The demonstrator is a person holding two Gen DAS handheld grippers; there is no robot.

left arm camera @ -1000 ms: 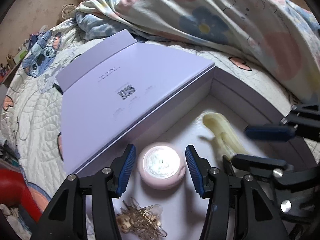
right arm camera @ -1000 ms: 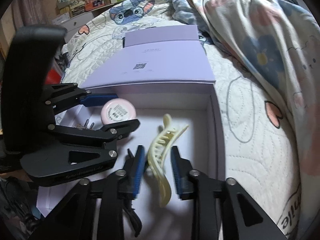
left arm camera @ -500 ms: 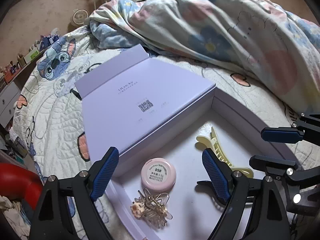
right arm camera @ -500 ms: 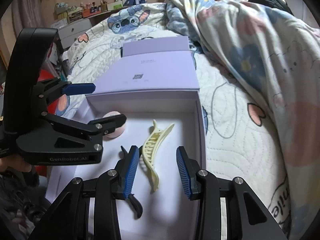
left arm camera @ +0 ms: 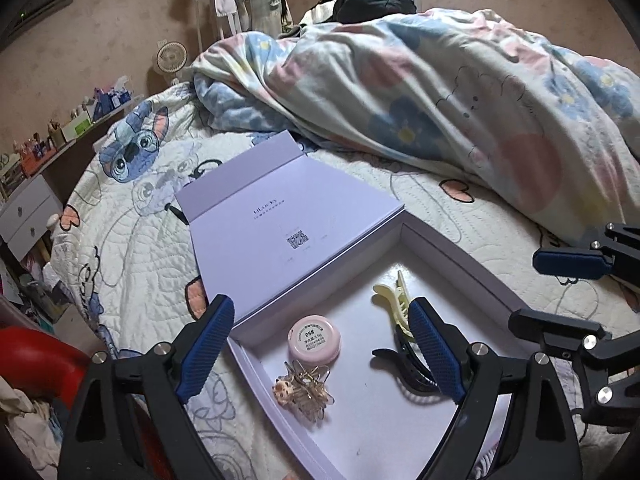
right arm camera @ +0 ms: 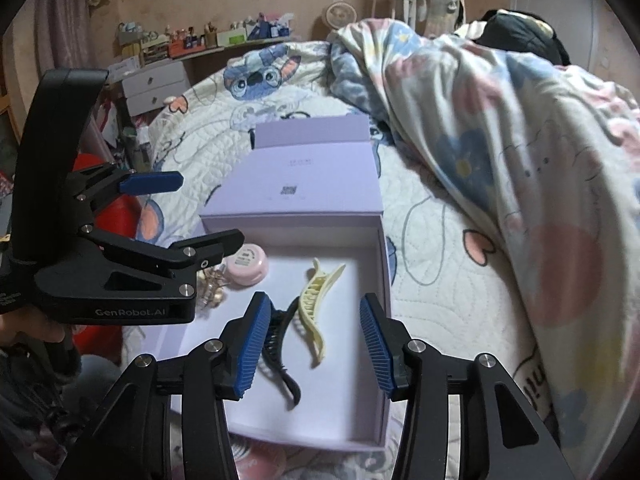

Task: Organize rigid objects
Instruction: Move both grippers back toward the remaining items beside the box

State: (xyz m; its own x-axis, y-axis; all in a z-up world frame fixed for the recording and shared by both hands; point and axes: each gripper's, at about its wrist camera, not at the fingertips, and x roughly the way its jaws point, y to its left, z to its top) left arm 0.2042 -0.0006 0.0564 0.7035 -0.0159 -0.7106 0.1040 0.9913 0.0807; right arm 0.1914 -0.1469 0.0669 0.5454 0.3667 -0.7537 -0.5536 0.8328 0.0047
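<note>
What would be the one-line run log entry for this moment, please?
left gripper: opening, holds nothing | right gripper: opening, holds nothing | box: pink jar, yellow clip, black clip, gold clips inside

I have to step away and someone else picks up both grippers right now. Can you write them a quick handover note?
Left tongs: jaws opening, nothing between them, above the lavender box.
Right tongs: jaws opening, empty, over the same box.
In the box: pink round compact, gold hair clip, cream claw clip, black claw clip, all lying loose on the box floor.
The box's lid lies folded open on the quilt.
Done: four items are in the box.
Left: probably just closing the lid; check around the bed for further items.
</note>
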